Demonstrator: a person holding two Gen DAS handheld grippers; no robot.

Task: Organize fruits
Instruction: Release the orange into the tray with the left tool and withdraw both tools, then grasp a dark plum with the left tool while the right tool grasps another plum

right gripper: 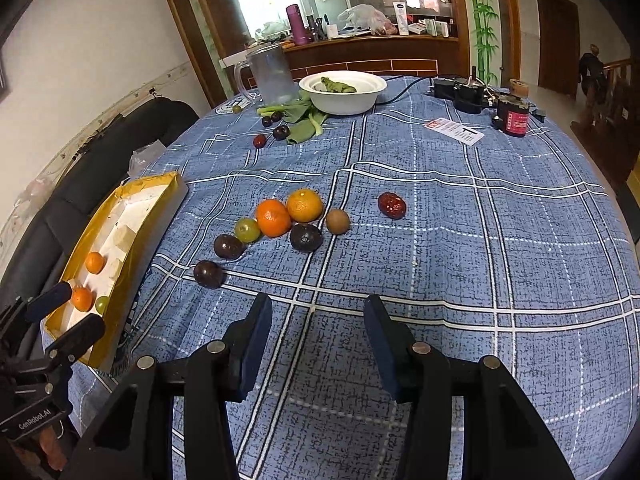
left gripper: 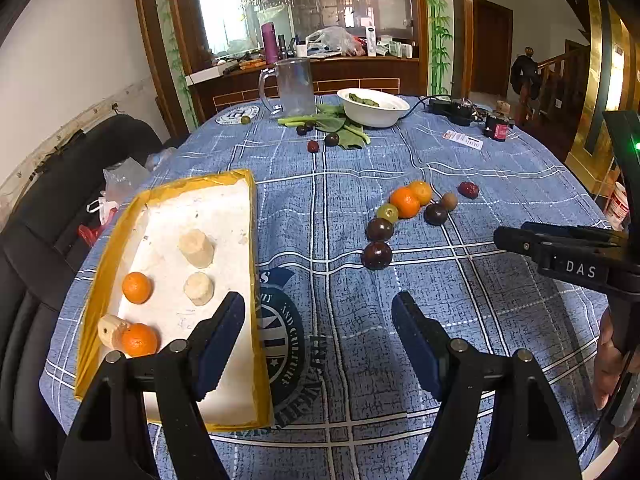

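Because two oranges already sit in the yellow-rimmed tray, our empty, parted left gripper hovers just beside its edge, while in the right view our right gripper, likewise spread and empty, aims at the loose fruit cluster on the tablecloth.

tablecloth: woven cloth, matt | tray: perhaps foam, glossy tape
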